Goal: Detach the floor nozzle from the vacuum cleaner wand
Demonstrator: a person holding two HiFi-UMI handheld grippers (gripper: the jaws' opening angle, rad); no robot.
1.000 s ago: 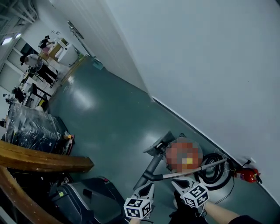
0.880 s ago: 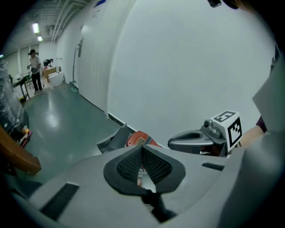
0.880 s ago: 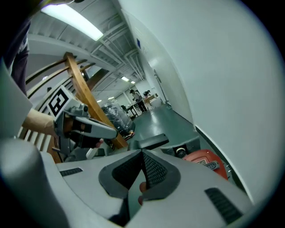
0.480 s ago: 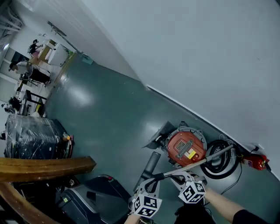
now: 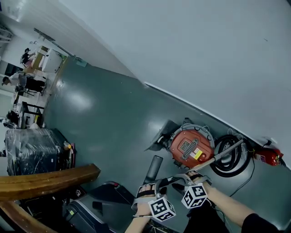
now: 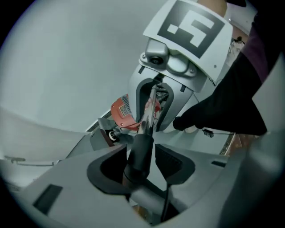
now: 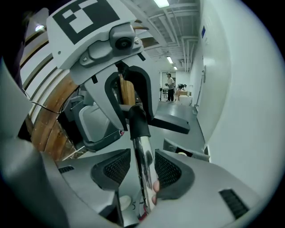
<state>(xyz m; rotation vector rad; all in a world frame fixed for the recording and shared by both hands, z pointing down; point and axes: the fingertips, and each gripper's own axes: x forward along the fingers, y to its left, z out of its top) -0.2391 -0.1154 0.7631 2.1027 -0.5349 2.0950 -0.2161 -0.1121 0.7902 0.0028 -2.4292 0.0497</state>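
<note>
the floor nozzle (image 5: 153, 169), which i take to be the black bar lying on the green floor (image 5: 104, 123), sits crosswise at the near end of the chrome wand (image 5: 218, 156), joined to it. its black neck (image 6: 142, 147) stands between the jaws of the left gripper (image 6: 140, 165). those jaws are opening, and the pads are clear of the neck. the right gripper (image 7: 142, 167) straddles the chrome tube further along, its jaws likewise opening, with a gap on each side of the metal.

the orange canister (image 5: 188, 146) lies just beyond the wand with its lid shut, so its contents can't be seen. the coiled hose (image 5: 229, 160) is beside it, and a red fire extinguisher (image 5: 269, 156) stands against the wall (image 5: 191, 54).

the head view hides the neck behind the grippers; the left gripper view shows it plainly. only the right gripper view catches the ceiling lights (image 7: 161, 3). the head view alone takes in the wrapped load (image 5: 32, 152) and people (image 5: 20, 82) far down the room.

the wall hems the far side. wooden beams (image 5: 45, 179) and a grey case (image 5: 91, 205) crowd the near side. open floor runs away to the left.
</note>
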